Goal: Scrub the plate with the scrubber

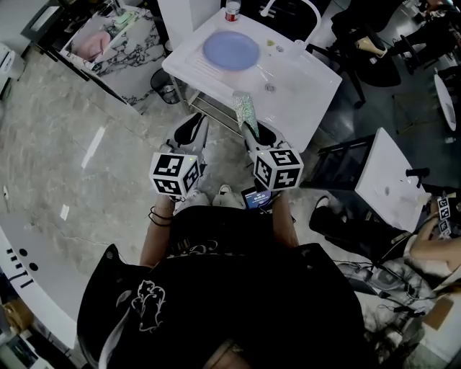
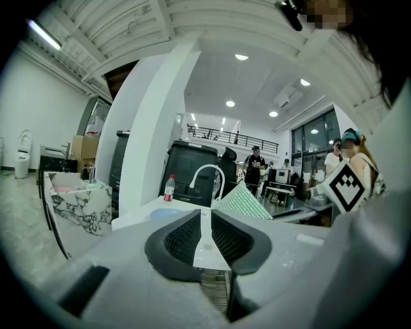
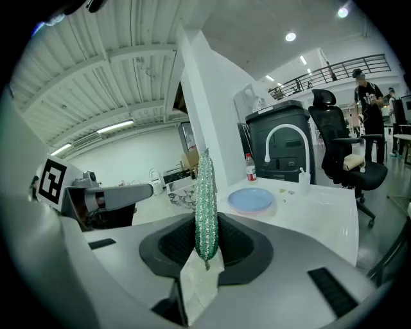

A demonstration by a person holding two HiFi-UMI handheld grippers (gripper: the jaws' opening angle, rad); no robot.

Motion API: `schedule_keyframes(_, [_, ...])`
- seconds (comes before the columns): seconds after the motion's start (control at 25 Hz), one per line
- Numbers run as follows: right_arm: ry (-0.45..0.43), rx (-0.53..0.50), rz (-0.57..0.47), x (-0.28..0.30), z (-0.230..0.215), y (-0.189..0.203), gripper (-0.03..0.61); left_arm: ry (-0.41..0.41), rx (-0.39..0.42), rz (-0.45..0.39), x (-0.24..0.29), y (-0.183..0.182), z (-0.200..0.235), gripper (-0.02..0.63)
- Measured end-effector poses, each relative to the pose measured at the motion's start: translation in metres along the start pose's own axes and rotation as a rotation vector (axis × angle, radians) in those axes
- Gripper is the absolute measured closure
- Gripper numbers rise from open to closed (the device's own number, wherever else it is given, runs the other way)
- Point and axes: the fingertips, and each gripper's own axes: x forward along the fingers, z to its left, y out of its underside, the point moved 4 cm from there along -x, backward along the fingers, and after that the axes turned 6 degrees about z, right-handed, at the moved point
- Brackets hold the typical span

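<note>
Right gripper (image 3: 207, 249) clamped on the upright scrubber (image 3: 206, 199); left gripper (image 2: 204, 239) closed, empty; plate (image 1: 230, 50) ahead of both, well apart, on the counter (image 1: 306, 79); risk: the thin scrubber folding or slipping under pressure, the unsteadied plate sliding.

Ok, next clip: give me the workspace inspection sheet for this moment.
Surface: white sink counter, ahead of the person.
Job's things: blue plate flat on the counter; green scrubber held upright, not at the plate.
Clutter: bottle at the counter's far edge; small bits beside the plate.
Grippers: left gripper shut, empty; right gripper shut on scrubber.
Cables: tangle on the floor, right.
Surroundings: marble table, bin, office chairs, people beyond.
</note>
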Motion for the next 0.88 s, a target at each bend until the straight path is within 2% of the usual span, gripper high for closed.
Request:
schedule_keyframes(0.24, [-0.042, -0.004, 0.006, -0.002, -0.013, 0.006, 0.491, -0.048, -0.009, 0.009, 0.005, 0.007, -0.006, 0.554])
schedule_keyframes(0.52, [-0.071, 0.006, 0.014, 0.01, -0.029, 0.01, 0.491, -0.065, 0.002, 0.039, 0.019, 0.016, -0.01, 0.554])
schedule_keyframes(0.72, [-0.08, 0.017, 0.021, 0.031, -0.034, 0.004, 0.491, -0.074, 0.008, 0.061, 0.03, 0.015, 0.005, 0.554])
schedule_keyframes(0.88, [-0.063, 0.022, 0.021, 0.054, -0.04, -0.007, 0.491, -0.051, 0.01, 0.061, 0.05, 0.009, 0.025, 0.554])
